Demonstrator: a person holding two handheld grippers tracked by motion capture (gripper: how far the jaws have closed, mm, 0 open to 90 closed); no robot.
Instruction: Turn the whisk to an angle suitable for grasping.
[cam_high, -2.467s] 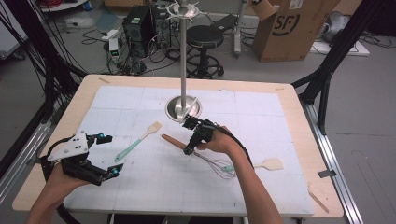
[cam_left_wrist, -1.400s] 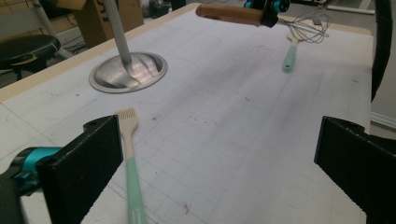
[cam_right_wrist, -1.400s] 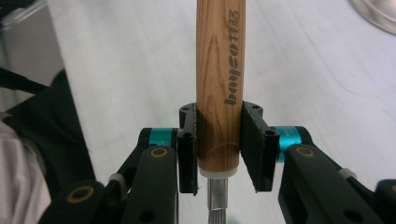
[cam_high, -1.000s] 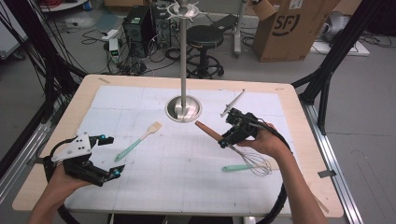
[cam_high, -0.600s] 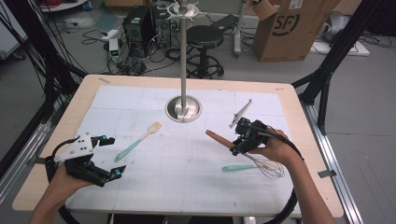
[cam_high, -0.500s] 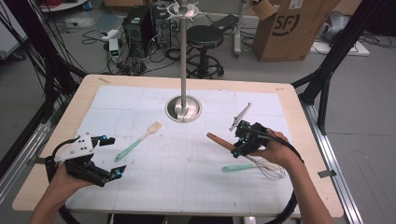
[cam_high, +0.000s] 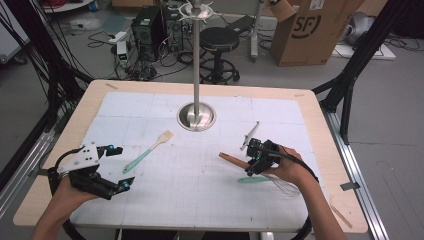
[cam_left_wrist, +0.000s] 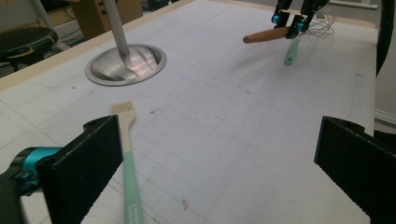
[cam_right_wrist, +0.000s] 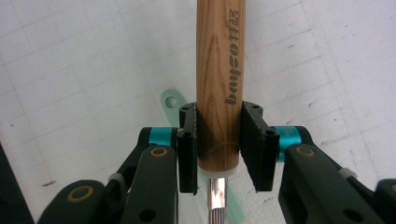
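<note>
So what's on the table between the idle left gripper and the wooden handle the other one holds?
Bare gridded mat, mostly. In the high view only the mint spatula lies just beside the left gripper; nothing else before the wooden handle.

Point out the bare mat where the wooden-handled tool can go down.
Free: the middle of the mat, between the brush and the right gripper, below the stand base. Crowded: under the wooden-handled tool, where the green-handled whisk lies.
</note>
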